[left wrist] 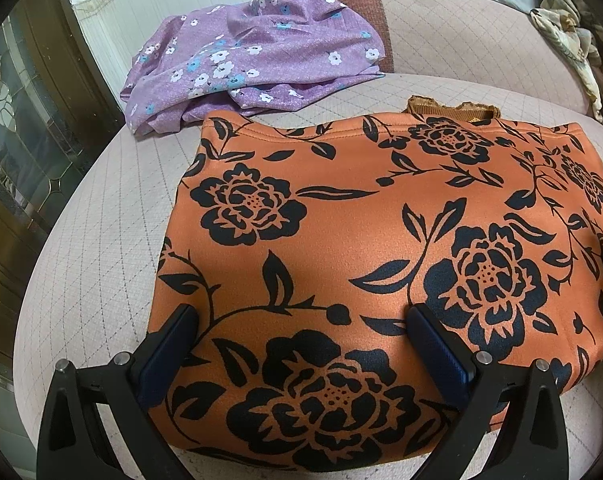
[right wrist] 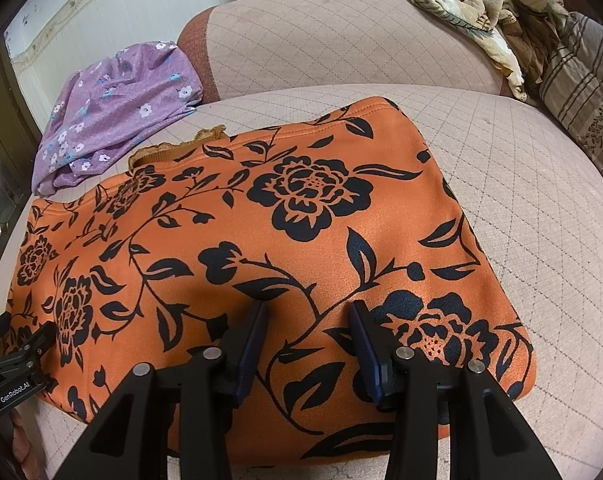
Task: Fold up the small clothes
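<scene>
An orange garment (left wrist: 361, 240) printed with black flowers lies flat and folded on the pink quilted sofa seat (left wrist: 101, 220). A frilled orange edge peeks out at its far side. My left gripper (left wrist: 301, 312) stands wide open over the garment's near left part, with its blue pads apart and nothing pinched. In the right wrist view the same garment (right wrist: 261, 240) fills the middle. My right gripper (right wrist: 308, 308) is about half open above its near right part, with the cloth under the fingers, not between them. The left gripper's body (right wrist: 9, 364) shows at the left edge.
A crumpled purple flowered garment (left wrist: 241, 60) lies at the back left of the seat. Beige patterned cloths (right wrist: 481, 12) and a striped blanket (right wrist: 581, 92) are heaped at the back right. The sofa backrest (right wrist: 341, 40) rises behind. A glass-fronted cabinet (left wrist: 21, 140) stands to the left.
</scene>
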`<state>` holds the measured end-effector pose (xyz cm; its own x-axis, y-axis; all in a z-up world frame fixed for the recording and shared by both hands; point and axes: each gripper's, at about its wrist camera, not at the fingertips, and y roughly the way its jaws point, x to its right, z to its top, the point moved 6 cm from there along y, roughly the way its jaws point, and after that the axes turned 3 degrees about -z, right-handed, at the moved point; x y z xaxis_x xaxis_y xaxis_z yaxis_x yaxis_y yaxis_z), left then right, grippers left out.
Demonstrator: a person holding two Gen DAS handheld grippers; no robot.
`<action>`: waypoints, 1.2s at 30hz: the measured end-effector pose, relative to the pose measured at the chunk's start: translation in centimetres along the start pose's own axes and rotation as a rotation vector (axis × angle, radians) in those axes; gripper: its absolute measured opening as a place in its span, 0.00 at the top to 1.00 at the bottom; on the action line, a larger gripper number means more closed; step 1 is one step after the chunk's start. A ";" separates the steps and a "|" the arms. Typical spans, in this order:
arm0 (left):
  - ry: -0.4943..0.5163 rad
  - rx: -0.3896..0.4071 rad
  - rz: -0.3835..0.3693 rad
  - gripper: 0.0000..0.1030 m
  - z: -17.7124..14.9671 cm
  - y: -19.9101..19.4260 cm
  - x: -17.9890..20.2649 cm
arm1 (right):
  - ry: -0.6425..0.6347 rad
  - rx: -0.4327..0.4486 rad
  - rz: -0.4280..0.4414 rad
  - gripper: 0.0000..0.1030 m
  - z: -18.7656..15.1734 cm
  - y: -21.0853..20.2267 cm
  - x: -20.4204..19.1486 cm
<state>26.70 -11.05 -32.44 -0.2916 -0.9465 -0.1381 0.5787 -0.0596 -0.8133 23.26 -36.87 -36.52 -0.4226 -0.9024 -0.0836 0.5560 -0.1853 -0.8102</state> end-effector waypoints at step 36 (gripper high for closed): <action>-0.096 0.036 -0.048 0.00 1.0 -0.5 -1.7 | -0.006 0.000 -0.004 0.54 0.0 0.0 0.0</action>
<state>27.66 -9.71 -31.27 -0.2464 -0.9682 -0.0429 0.5932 -0.1156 -0.7967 23.26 -36.82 -36.51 -0.4204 -0.9040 -0.0773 0.5545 -0.1886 -0.8105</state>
